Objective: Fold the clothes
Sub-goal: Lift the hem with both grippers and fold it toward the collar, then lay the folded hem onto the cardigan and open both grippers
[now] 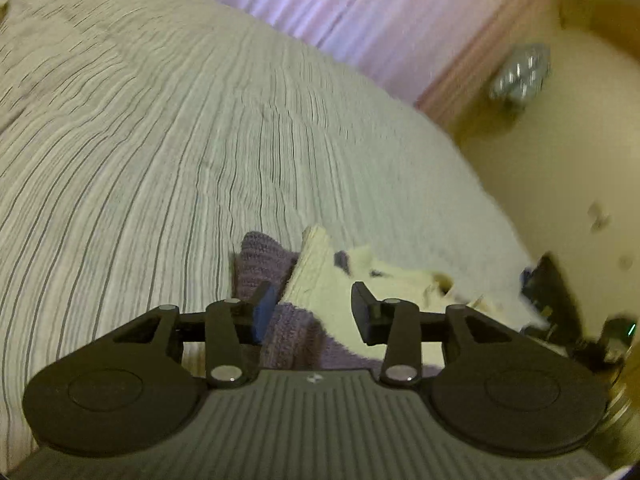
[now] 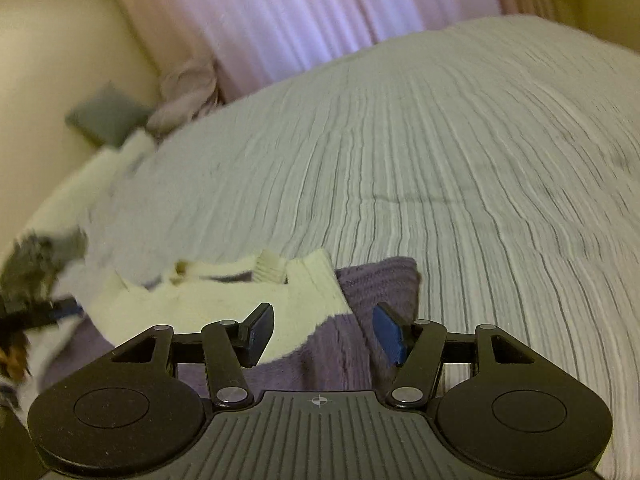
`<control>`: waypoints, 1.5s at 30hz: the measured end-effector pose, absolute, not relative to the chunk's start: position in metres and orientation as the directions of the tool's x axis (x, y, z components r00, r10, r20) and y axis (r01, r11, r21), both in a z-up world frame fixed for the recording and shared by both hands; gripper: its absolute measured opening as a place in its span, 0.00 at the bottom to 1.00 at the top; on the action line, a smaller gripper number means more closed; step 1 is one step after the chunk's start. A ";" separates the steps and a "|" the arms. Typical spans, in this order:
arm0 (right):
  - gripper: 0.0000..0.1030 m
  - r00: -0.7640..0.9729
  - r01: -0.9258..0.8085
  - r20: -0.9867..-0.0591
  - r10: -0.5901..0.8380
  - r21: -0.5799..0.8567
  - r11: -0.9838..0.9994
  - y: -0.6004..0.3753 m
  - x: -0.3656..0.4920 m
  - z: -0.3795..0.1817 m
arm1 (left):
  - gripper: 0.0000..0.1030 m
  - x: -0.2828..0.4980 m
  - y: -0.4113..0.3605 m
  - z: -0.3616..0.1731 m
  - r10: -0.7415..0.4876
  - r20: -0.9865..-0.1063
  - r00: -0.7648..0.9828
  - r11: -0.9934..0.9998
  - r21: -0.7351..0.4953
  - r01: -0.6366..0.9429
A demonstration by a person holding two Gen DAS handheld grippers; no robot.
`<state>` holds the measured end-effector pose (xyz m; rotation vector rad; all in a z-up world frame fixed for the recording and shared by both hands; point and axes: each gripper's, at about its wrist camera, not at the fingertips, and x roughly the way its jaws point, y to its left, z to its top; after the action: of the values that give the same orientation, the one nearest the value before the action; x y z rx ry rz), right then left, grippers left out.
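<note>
Sweater [image 2: 224, 308] (cream and purple) lies on striped bed [image 2: 440, 160].

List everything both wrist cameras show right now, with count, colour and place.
Knitted sweater: one, cream and purple, on the bed's near edge, under both grippers.
Striped bedspread: one, pale with thin dark lines, covering the bed.
Curtain: one, pinkish, behind the bed.
Small cushion: one, grey, by the cream wall.
Shiny object: one, silvery, too blurred to identify.
Left gripper: black, jaws apart over the sweater.
Right gripper: black, jaws apart over the sweater.
</note>
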<state>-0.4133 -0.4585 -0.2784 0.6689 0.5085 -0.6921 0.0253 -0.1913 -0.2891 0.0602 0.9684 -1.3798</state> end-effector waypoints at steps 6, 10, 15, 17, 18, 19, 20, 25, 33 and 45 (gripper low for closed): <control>0.14 0.602 0.695 -0.698 -0.388 0.218 0.685 -0.460 -0.381 -0.297 | 0.11 -0.001 -0.205 -0.301 -0.748 -0.658 -0.080 0.186 -0.324 0.928; 0.11 0.590 0.690 -0.667 -0.455 0.124 0.713 -0.445 -0.378 -0.292 | 0.09 0.003 -0.197 -0.293 -0.817 -0.572 -0.065 0.177 -0.358 0.917; 0.10 0.598 0.770 -0.589 -0.544 0.234 0.594 -0.459 -0.399 -0.282 | 0.09 0.026 -0.201 -0.299 -0.852 -0.521 -0.044 0.254 -0.486 0.837; 0.10 0.551 0.786 -0.626 -0.552 0.167 0.596 -0.461 -0.386 -0.288 | 0.09 0.022 -0.208 -0.301 -0.841 -0.541 -0.019 0.276 -0.458 0.845; 0.10 0.553 0.784 -0.619 -0.559 0.157 0.601 -0.460 -0.381 -0.287 | 0.09 0.021 -0.210 -0.300 -0.843 -0.537 -0.007 0.280 -0.450 0.848; 0.10 0.554 0.781 -0.611 -0.565 0.147 0.607 -0.459 -0.376 -0.286 | 0.09 0.021 -0.210 -0.298 -0.850 -0.526 0.003 0.281 -0.449 0.848; 0.10 0.556 0.785 -0.599 -0.576 0.153 0.600 -0.461 -0.376 -0.282 | 0.09 0.021 -0.209 -0.296 -0.857 -0.515 0.014 0.283 -0.448 0.848; 0.10 0.534 0.806 -0.603 -0.592 0.153 0.572 -0.477 -0.363 -0.282 | 0.09 0.026 -0.225 -0.293 -0.850 -0.525 0.036 0.301 -0.428 0.852; 0.10 0.429 0.840 -0.677 -0.598 0.057 0.539 -0.497 -0.332 -0.313 | 0.10 0.016 -0.247 -0.319 -0.775 -0.627 0.085 0.341 -0.300 0.891; 0.52 0.413 0.858 -0.651 -0.637 0.045 0.511 -0.477 -0.331 -0.292 | 0.15 -0.005 -0.217 -0.281 -0.811 -0.575 0.104 0.339 -0.317 0.886</control>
<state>-0.3306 -0.4771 -0.2915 0.4048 0.6215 -0.9724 -0.0047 -0.2173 -0.2807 0.1178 0.7603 -1.2553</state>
